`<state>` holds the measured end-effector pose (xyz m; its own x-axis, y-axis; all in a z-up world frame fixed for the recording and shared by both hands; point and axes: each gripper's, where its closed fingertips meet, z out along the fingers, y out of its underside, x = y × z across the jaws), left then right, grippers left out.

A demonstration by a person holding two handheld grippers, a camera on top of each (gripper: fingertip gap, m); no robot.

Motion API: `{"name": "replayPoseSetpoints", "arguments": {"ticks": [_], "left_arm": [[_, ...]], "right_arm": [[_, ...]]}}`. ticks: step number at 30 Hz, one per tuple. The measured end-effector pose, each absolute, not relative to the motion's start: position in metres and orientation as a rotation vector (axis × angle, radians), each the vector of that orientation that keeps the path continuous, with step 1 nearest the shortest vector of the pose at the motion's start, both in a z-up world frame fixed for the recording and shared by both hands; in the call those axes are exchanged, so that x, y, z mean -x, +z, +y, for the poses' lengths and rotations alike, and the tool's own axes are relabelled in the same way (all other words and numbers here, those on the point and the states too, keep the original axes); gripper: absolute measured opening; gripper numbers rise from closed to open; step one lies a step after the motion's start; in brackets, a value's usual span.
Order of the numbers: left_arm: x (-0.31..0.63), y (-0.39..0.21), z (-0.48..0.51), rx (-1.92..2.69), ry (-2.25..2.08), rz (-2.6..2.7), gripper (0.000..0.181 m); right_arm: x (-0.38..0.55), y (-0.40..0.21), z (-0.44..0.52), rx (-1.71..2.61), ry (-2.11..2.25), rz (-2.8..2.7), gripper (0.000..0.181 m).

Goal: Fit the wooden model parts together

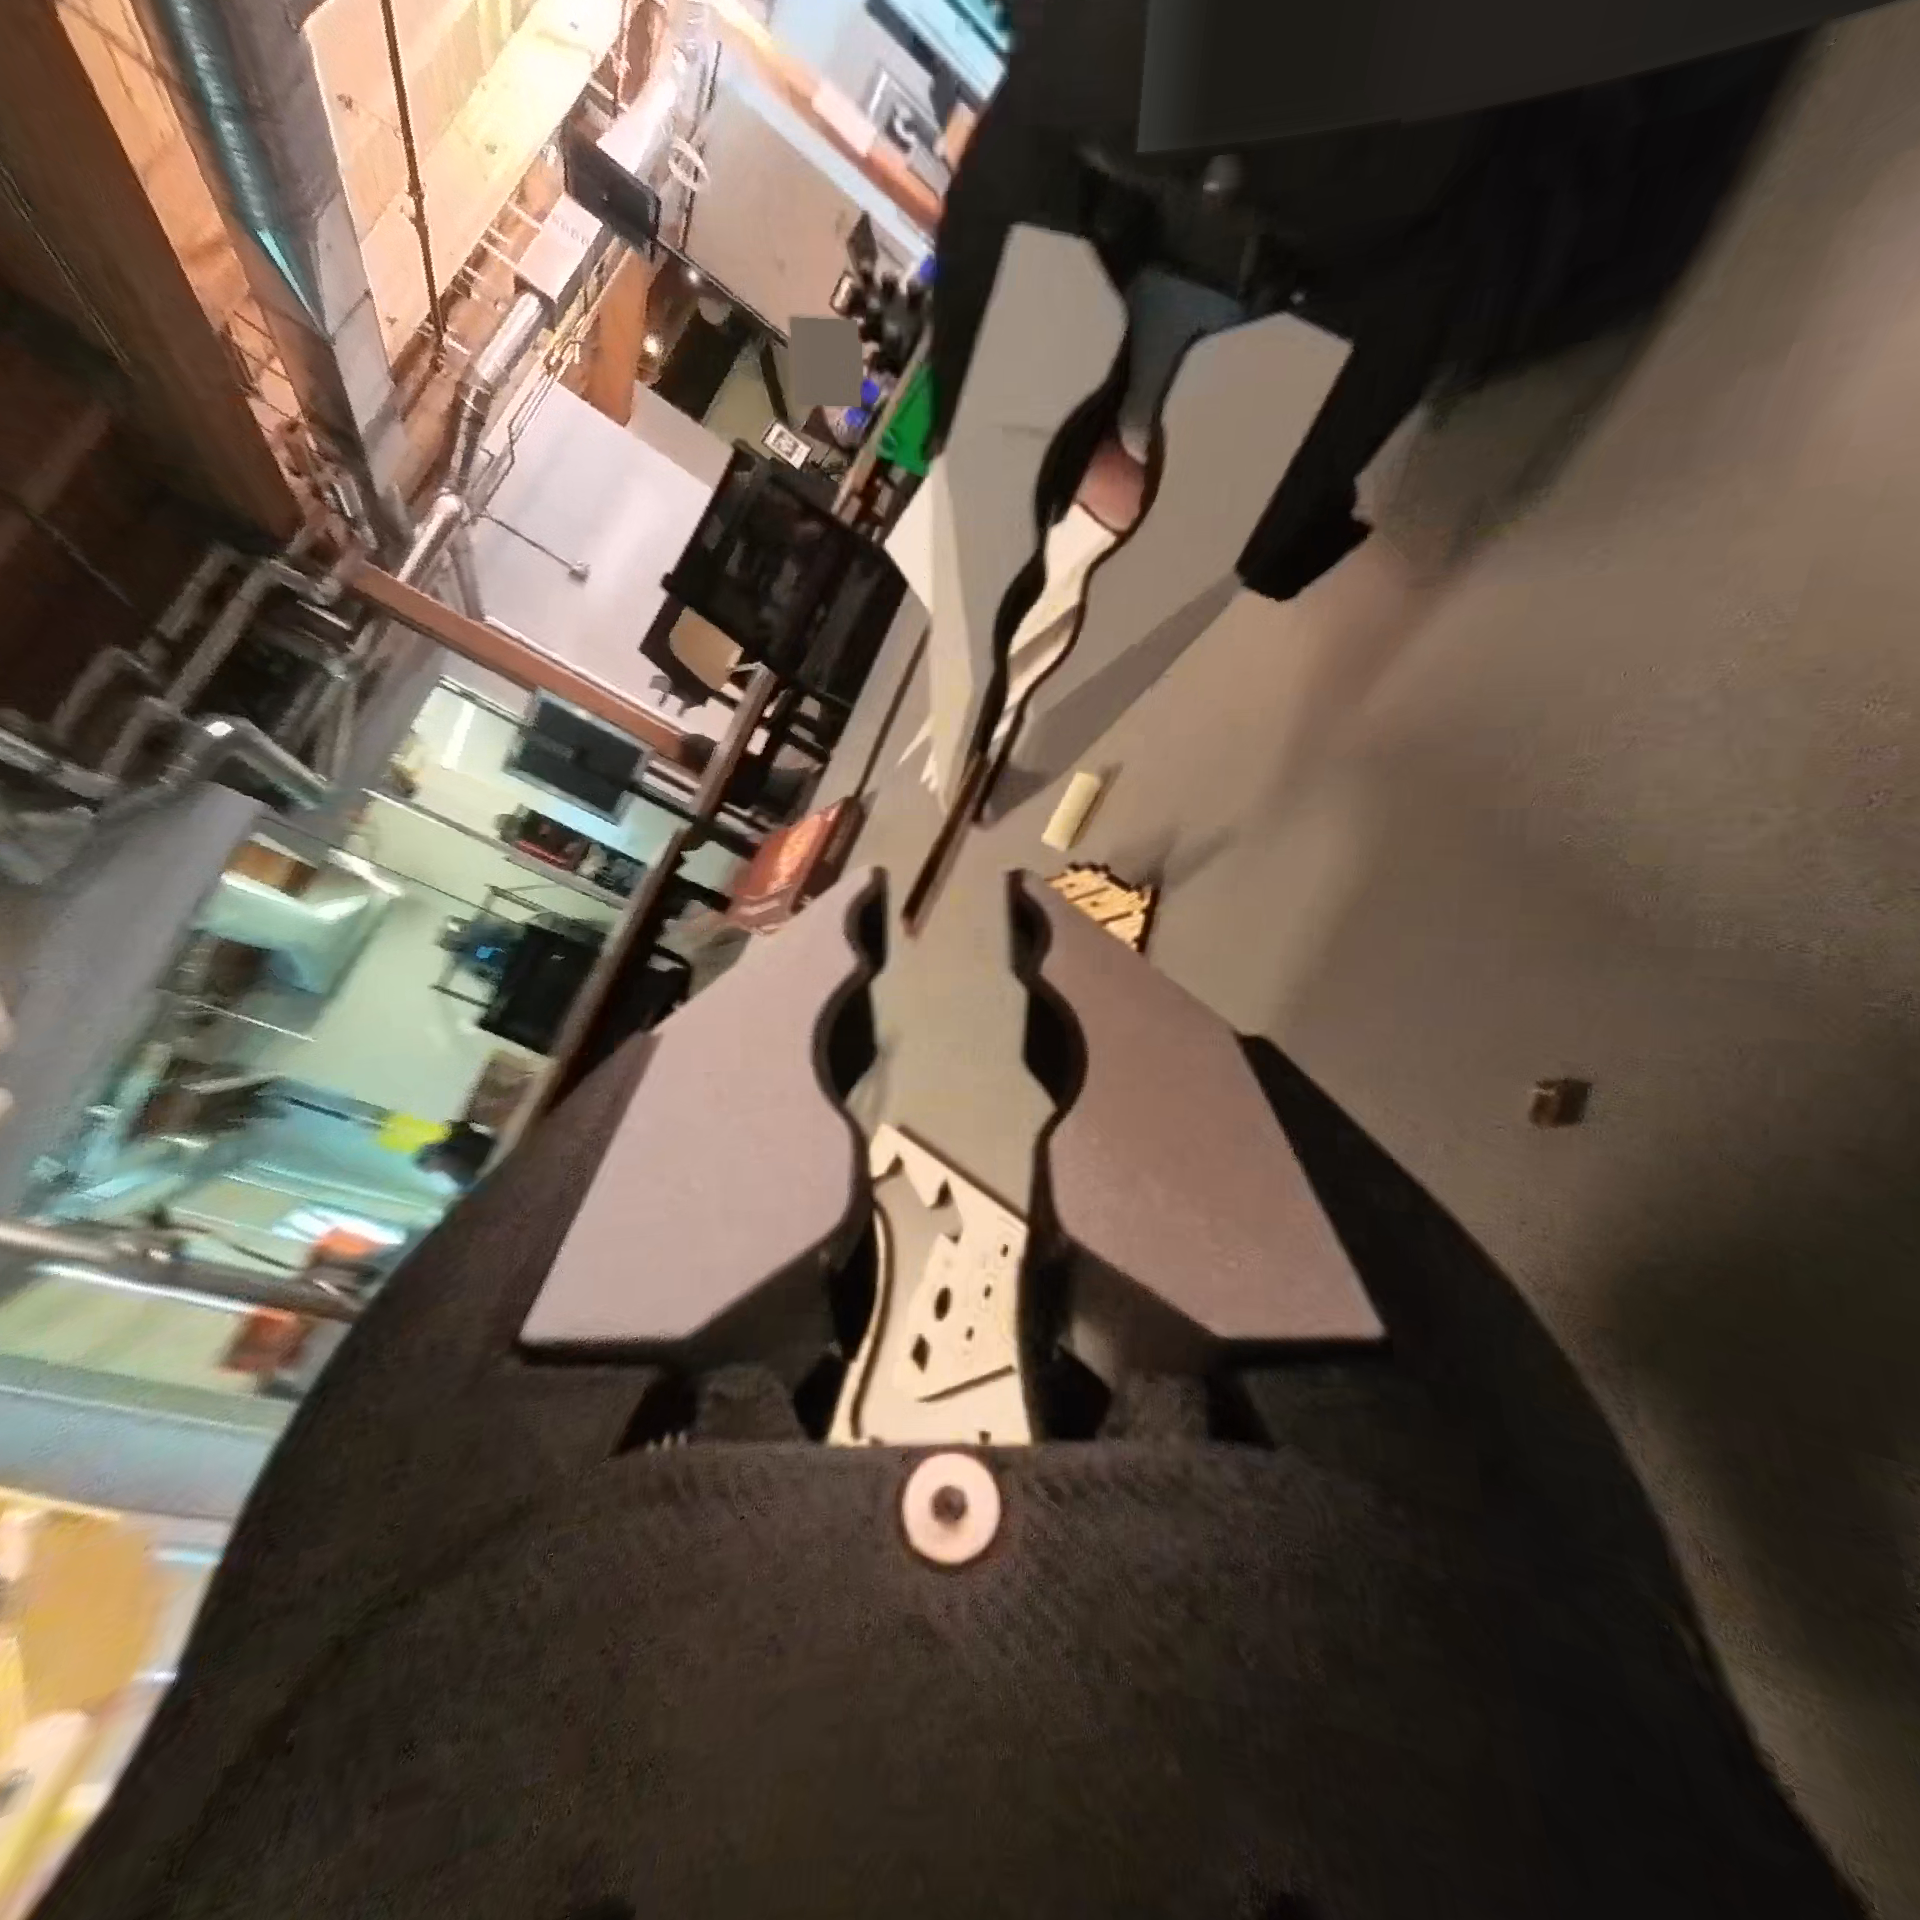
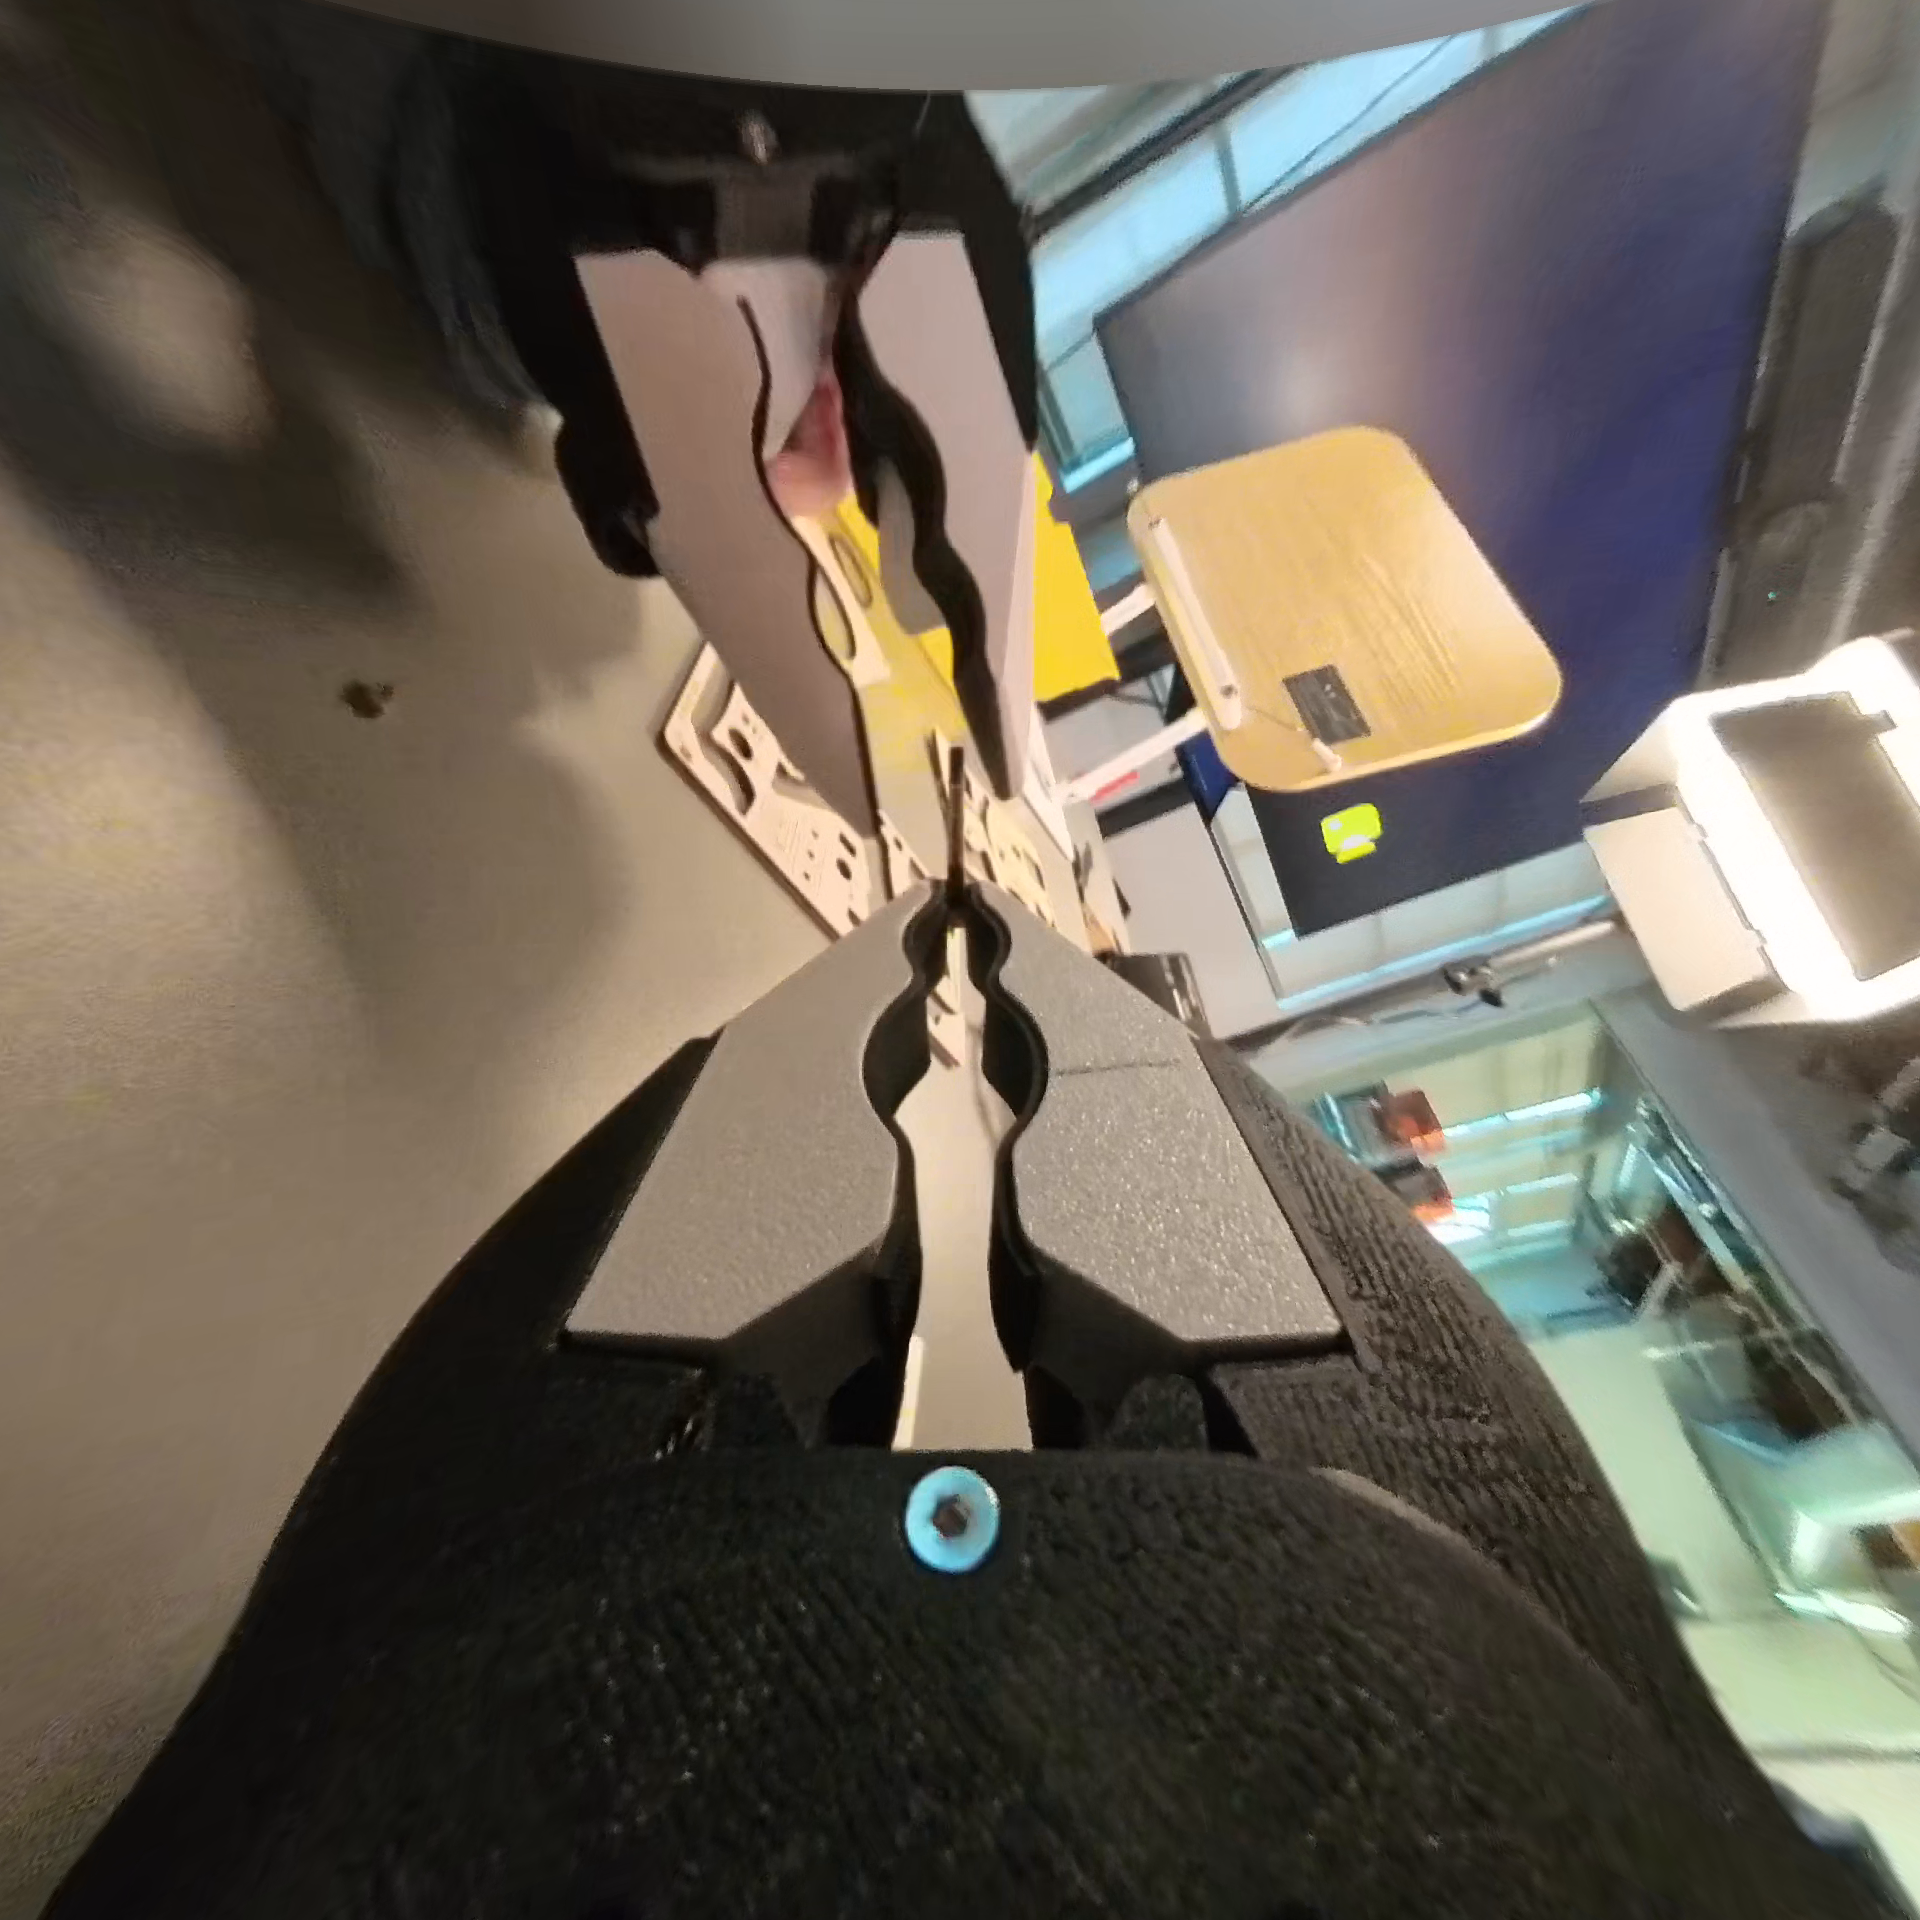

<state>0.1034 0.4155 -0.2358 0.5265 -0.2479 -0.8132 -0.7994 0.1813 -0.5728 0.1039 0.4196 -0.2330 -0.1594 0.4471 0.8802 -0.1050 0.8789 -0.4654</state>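
In the right wrist view my right gripper (image 2: 951,902) is shut on a thin dark wooden model part (image 2: 954,821), seen edge-on and sticking out past the tips. In the left wrist view that part (image 1: 940,852) reaches from the right gripper (image 1: 971,800) into the gap between my left gripper's (image 1: 948,894) fingertips. The left fingers (image 1: 878,904) stand apart and do not press on it. The left gripper (image 2: 935,805) also shows open from the front in the right wrist view. A pale wooden sheet with cut-outs (image 2: 748,790) lies on the grey table (image 2: 312,935). It also shows under the left gripper (image 1: 966,1278).
A small light wooden assembly (image 1: 1107,899) and a pale short dowel (image 1: 1075,805) lie on the table (image 1: 1455,831) to the right. A reddish box (image 1: 800,862) sits near the table's edge. A small dark bit (image 1: 1558,1101) lies apart. Shelves and desks stand beyond the table. Left and right tips are no more than a few centimetres apart. My left tips are roughly 9 cm from the small dark bit (image 1: 1558,1101).
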Motion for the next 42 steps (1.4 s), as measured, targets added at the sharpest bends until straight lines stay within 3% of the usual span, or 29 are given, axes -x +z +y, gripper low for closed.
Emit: {"name": "replayPoseSetpoints", "arguments": {"ticks": [4, 10, 12, 14, 23, 42], "left_arm": [[-0.098, -0.228, 0.414, 1.387, 0.368, 0.910, 0.032], [-0.111, -0.235, 0.409, 1.359, 0.337, 0.995, 0.021], [-0.113, -0.237, 0.408, 1.365, 0.342, 1.017, 0.003], [-0.108, -0.242, 0.413, 1.440, 0.350, 0.997, 0.001], [-0.064, -0.251, 0.442, 1.550, 1.032, 0.941, 0.001], [-0.065, -0.258, 0.446, 1.596, 1.063, 0.962, 0.001]], "right_arm": [[-0.113, -0.227, 0.411, 0.222, 0.634, -1.660, 0.000], [-0.117, -0.228, 0.403, 0.160, 0.682, -1.677, 0.000], [-0.118, -0.230, 0.403, 0.165, 0.701, -1.691, 0.001], [-0.112, -0.232, 0.411, 0.248, 0.701, -1.693, 0.003], [-0.081, -0.234, 0.442, 1.195, 1.098, -1.549, 0.046], [-0.068, -0.250, 0.438, 1.385, 1.118, -1.507, 0.044]]}}
